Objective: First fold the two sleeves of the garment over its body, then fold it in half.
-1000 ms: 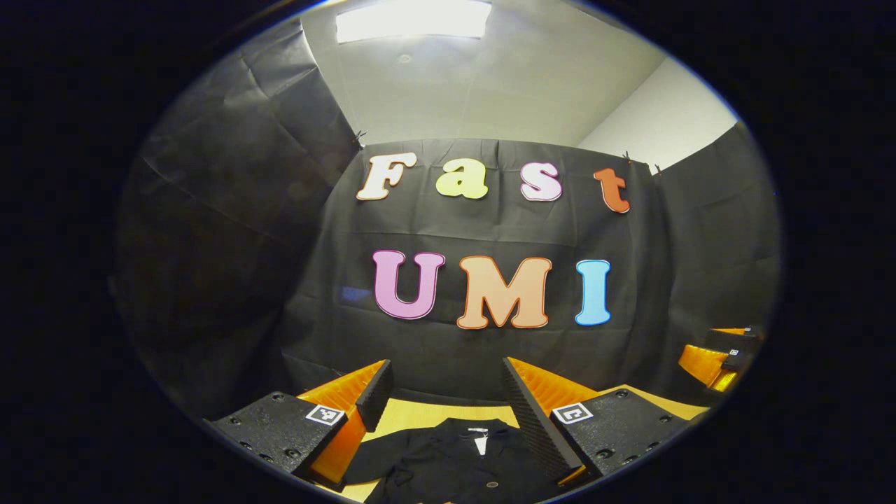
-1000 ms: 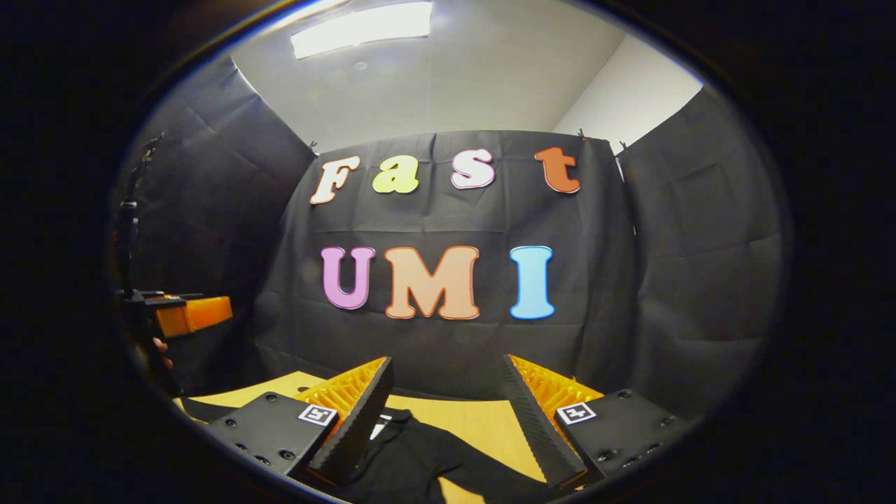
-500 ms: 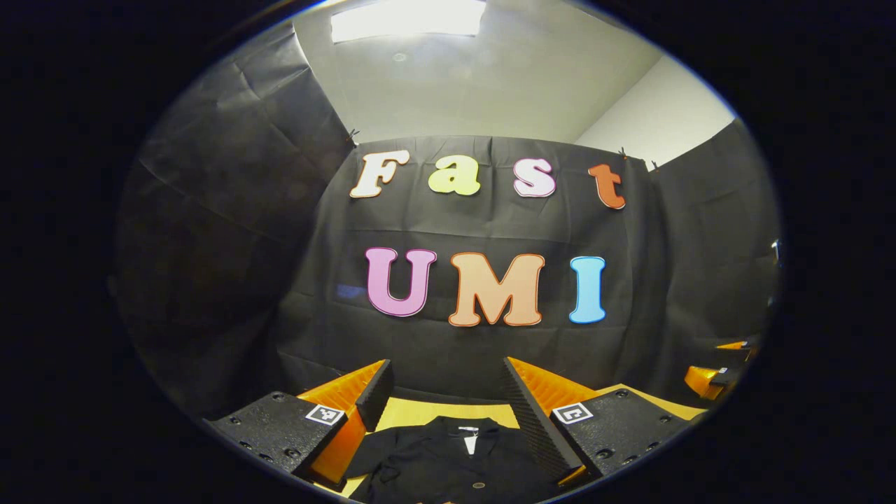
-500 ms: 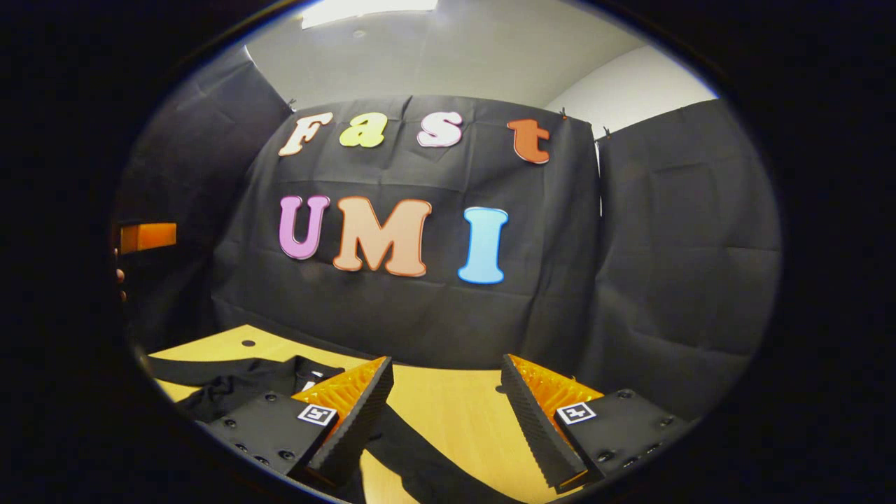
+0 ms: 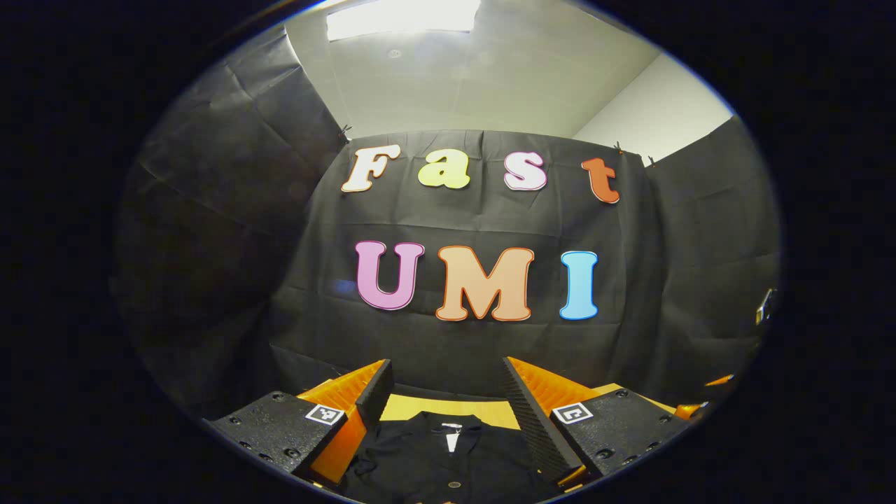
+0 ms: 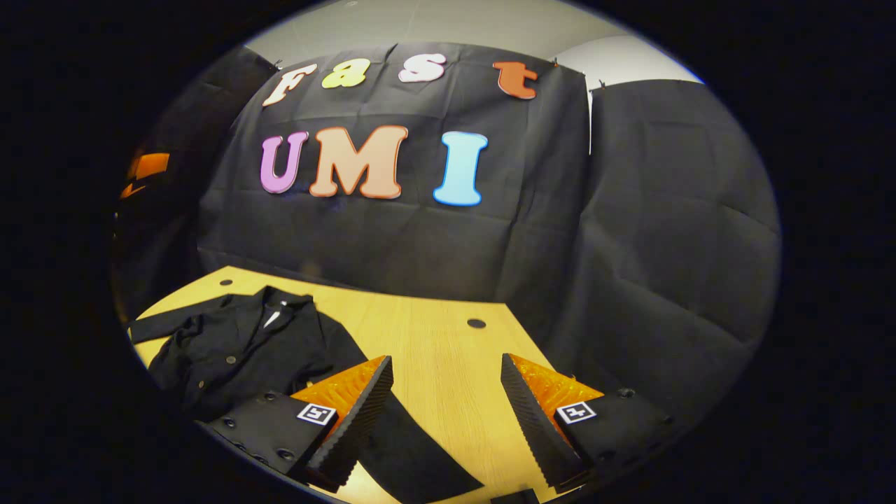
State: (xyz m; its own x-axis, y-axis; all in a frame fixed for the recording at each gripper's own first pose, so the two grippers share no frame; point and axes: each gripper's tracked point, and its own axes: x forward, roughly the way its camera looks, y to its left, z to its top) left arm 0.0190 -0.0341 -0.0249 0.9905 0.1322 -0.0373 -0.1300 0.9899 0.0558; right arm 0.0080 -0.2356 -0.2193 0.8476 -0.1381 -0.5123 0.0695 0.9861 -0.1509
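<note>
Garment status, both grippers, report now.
Left gripper open, above the collar. Right gripper open, over the sleeve. Black garment flat on the table, sleeves unfolded. Nothing in the way.

Left tool (image 5: 448, 399), right tool (image 6: 444, 392): jaws apart.

A pale wooden counter (image 6: 448, 350) has two small dark round holes (image 6: 476, 323) near its far edge. Black cloth walls (image 6: 658, 231) close the booth behind it. A bright ceiling light panel (image 5: 402, 15) glows on the pale ceiling (image 5: 490, 70).
</note>
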